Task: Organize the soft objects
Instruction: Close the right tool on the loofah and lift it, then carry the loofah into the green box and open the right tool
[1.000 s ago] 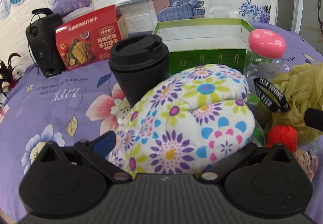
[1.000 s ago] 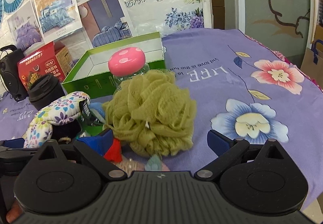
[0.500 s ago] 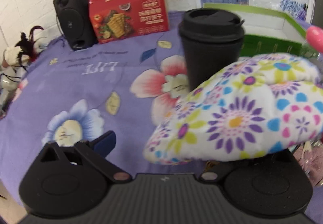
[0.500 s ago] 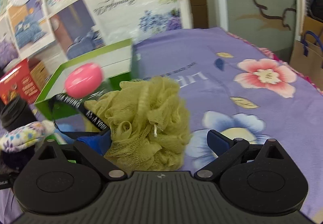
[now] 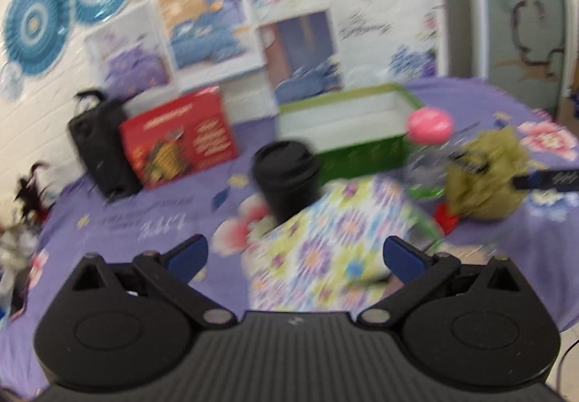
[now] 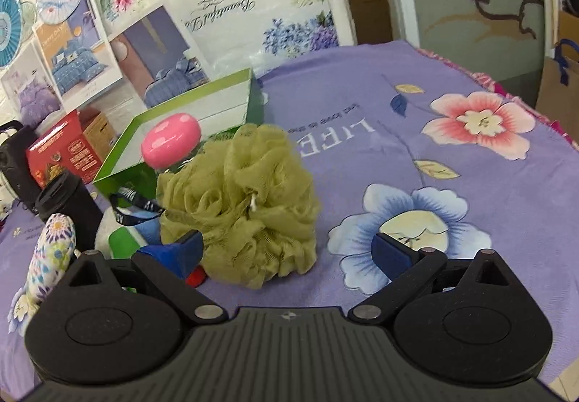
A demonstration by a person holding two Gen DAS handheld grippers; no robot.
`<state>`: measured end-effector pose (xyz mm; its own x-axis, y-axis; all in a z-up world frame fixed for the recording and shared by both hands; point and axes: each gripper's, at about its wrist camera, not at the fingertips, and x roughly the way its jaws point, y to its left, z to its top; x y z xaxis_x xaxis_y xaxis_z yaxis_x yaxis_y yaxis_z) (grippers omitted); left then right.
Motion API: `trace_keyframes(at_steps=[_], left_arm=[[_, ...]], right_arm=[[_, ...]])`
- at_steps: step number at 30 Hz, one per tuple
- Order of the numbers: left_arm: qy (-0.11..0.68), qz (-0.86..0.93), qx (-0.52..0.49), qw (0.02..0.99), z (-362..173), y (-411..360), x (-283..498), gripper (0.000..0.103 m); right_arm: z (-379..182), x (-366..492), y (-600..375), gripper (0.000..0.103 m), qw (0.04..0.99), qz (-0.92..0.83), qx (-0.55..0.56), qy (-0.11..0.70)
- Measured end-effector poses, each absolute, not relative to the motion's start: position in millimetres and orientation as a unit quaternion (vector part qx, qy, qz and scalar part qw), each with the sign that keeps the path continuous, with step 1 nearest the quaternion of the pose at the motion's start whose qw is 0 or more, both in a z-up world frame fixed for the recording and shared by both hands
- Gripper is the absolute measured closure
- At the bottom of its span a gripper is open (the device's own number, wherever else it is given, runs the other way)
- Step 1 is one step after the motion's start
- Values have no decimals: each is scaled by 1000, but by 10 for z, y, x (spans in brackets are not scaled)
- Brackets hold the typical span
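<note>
Purple floral cloth (image 6: 470, 206) is cluttered. Left gripper (image 5: 295, 253) is seen wide open, nothing held; floral cushion (image 5: 336, 239) lies between its fingers, by the cup (image 5: 286, 177); view blurred. Right gripper (image 6: 287, 250) is wide open, empty, loofah (image 6: 246, 206) at its left finger. Box (image 6: 173, 134) sits behind. Step judged: pre-grasp. Next: fingers to be closed on a soft item, then carried to the box.

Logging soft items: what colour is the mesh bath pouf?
Olive green; the bath pouf shows best in the right wrist view.
</note>
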<state>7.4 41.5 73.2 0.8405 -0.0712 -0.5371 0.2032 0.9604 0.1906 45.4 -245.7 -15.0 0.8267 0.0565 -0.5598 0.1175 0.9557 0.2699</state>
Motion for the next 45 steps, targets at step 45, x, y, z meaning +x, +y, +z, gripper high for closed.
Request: trace_keyframes(at_steps=[45], left_arm=[[412,-284,95,860,105,-1405,1750,0]], right_arm=[[-620,1238,-2621,18,940,145,64,304]])
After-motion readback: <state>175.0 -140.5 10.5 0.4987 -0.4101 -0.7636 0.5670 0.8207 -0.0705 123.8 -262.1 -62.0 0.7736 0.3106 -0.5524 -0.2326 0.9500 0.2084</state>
